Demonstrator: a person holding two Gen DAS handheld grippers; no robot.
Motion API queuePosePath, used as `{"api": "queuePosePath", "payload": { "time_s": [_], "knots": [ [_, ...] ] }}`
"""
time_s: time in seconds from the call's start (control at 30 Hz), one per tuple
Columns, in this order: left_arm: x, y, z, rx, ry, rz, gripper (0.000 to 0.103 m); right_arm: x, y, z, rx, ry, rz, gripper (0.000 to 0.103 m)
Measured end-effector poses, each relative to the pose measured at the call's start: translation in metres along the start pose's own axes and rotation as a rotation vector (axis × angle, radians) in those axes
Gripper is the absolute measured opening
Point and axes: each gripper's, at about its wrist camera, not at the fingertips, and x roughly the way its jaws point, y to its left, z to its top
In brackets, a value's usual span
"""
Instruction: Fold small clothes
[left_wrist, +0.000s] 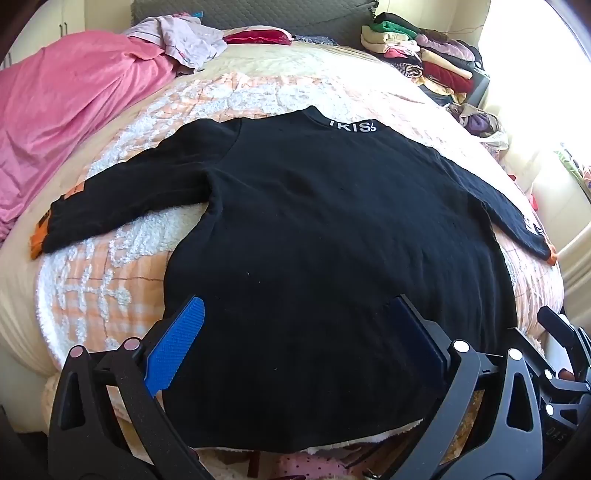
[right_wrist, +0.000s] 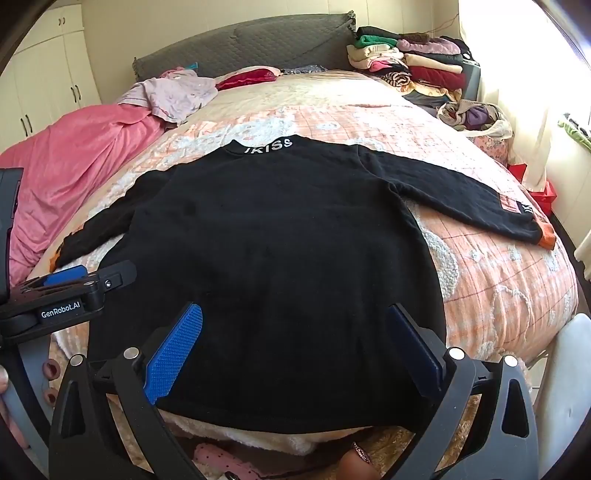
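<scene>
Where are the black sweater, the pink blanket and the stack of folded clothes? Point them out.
black sweater (left_wrist: 314, 221), left wrist view, chest.
pink blanket (left_wrist: 66, 103), left wrist view, middle fold.
stack of folded clothes (right_wrist: 417, 66), right wrist view, middle.

The bed (right_wrist: 498, 288) is carrying an orange-and-white plaid blanket (left_wrist: 110, 280) across its top. A black sweater (right_wrist: 277, 240) is lying flat at the centre of the blanket, collar pointing to 12 o'clock, sleeves extending toward 9 and 3 o'clock. A pink sheet (right_wrist: 74, 162) is lying bunched at 10 o'clock. A pale lilac garment (right_wrist: 173, 92) is resting at 11 o'clock. A stack of folded clothes (right_wrist: 413, 62) is sitting at 1 o'clock.
</scene>
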Motion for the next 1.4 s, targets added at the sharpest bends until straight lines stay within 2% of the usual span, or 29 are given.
{"api": "queuePosePath", "payload": {
  "time_s": [1.4],
  "knots": [
    [-0.0039, 0.0029, 0.0025, 0.004, -0.005, 0.004, 0.094, -0.0006, 0.0039, -0.0029, -0.009, -0.008, -0.004, 0.099]
  ]
}}
